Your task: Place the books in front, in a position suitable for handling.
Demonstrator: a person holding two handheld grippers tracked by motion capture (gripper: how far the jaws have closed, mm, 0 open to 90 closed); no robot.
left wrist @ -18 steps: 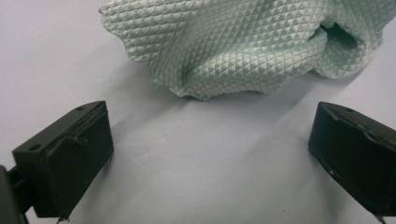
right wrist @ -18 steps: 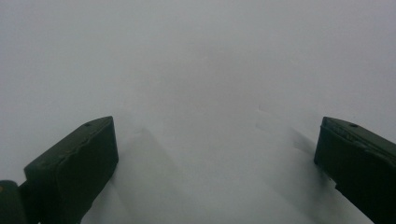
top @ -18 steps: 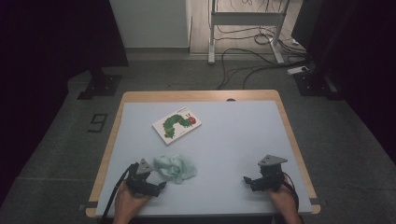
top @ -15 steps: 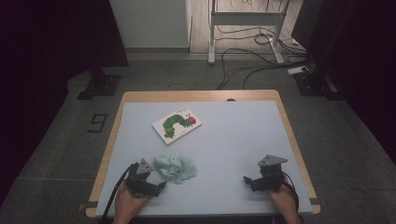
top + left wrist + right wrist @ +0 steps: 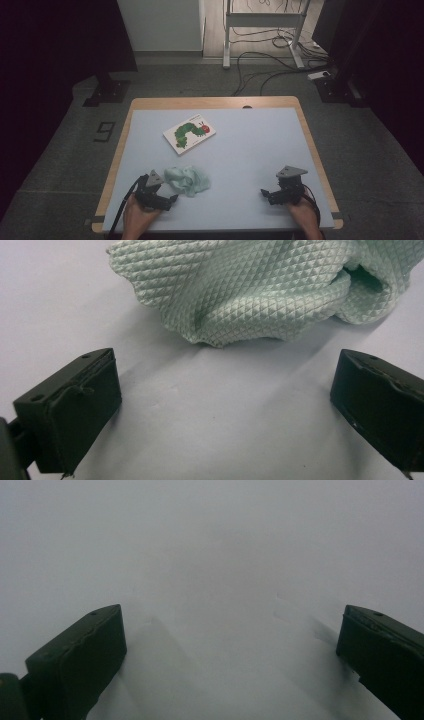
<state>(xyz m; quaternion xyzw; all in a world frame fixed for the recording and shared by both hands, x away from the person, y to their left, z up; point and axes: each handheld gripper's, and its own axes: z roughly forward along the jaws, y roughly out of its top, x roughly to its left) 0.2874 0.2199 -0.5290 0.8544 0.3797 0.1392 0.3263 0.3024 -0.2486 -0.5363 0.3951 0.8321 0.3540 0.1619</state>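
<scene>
A crumpled pale green cloth lies on the light blue table top near the front left. In the left gripper view the same cloth with its waffle weave lies just beyond the jaws, apart from them. My left gripper rests low on the table right in front of the cloth, open, with bare table between its fingers. My right gripper rests at the front right, open over bare table, its fingers wide apart. A hand holds each gripper at the table's front edge.
A picture book with a green caterpillar on its white cover lies flat at the middle left of the table. The table has a wooden rim. On the floor beyond it are cables, a metal stand and a black base.
</scene>
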